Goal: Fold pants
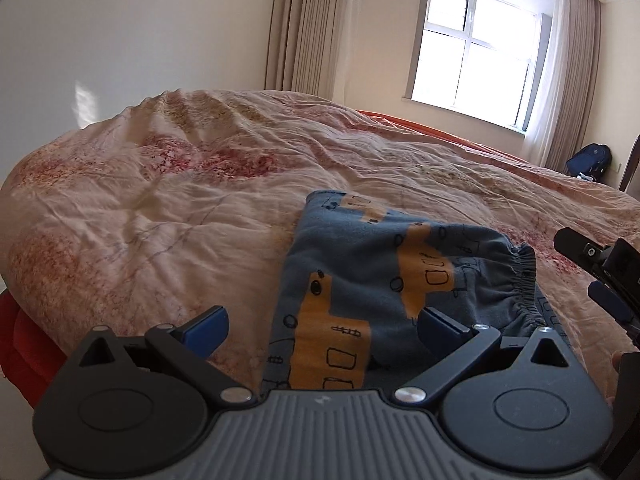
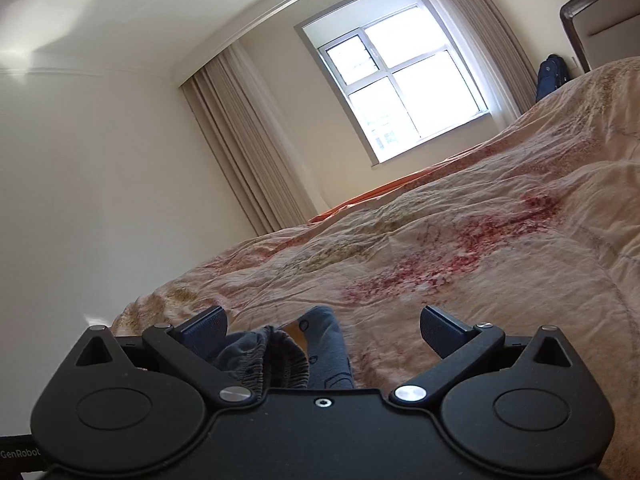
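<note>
folded blue pants with orange vehicle prints lying on a wrinkled floral quilt that covers the bed, near the bed's near edge. elastic waistband gathered at the right side of the bundle, facing the right tool. a second layer of blue cloth showing beneath the waistband at the lower right.

left tool spread wide, blue pads apart, clamped on nothing; left pad over bare quilt, right pad over the printed cloth, touching or just above it, cannot tell which. lower part of the pants bundle sitting between the two fingers.

right tool seen at the right border of the left wrist view, black frame with a blue pad, just beside the waistband and apart from it.

in the right wrist view, right tool also spread wide, pads apart and gripping nothing. ruffled waistband and a strip of blue cloth low between the fingers, nearer the left finger; right finger over bare quilt.

orange bed sheet showing along the far edge of the bed. window with beige curtains on the far wall. dark blue backpack against the wall past the far right corner of the bed, beside a dark wooden headboard.
</note>
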{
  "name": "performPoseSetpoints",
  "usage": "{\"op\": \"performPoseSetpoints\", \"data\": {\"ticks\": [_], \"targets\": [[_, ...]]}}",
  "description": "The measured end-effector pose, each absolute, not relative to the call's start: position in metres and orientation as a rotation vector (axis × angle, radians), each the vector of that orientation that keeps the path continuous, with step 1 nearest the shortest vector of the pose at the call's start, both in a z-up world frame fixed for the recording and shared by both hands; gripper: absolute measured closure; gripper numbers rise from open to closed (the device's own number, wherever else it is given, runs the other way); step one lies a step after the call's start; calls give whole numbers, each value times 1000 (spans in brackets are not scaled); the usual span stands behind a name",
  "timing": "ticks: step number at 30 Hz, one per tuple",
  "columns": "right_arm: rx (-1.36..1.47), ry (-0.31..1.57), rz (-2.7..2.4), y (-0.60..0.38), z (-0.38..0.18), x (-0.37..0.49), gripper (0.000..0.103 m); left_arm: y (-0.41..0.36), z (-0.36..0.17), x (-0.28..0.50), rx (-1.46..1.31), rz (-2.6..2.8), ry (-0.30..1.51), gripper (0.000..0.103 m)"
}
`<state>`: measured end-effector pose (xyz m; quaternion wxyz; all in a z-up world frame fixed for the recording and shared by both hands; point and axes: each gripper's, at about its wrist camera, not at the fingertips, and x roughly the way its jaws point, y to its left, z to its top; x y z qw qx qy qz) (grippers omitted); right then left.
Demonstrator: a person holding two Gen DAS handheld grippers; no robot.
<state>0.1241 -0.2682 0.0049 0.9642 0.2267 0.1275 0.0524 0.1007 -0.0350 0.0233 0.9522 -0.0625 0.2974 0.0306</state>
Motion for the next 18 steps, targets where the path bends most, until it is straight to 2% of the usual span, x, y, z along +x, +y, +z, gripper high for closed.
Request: {"op": "performPoseSetpoints", "data": {"ticks": [4, 9, 15, 18], "targets": [[436, 269, 224, -266, 13, 131, 0, -37, 24, 97, -84, 34, 588, 0], [600, 346, 496, -277, 14, 158, 0, -57, 23, 85, 5, -103, 512, 0], [705, 370, 592, -299, 11, 177, 0, -96, 19, 70, 189, -345, 464, 0], [672, 364, 598, -299, 12, 181, 1, -115, 17, 65, 321, -375, 402, 1]]}}
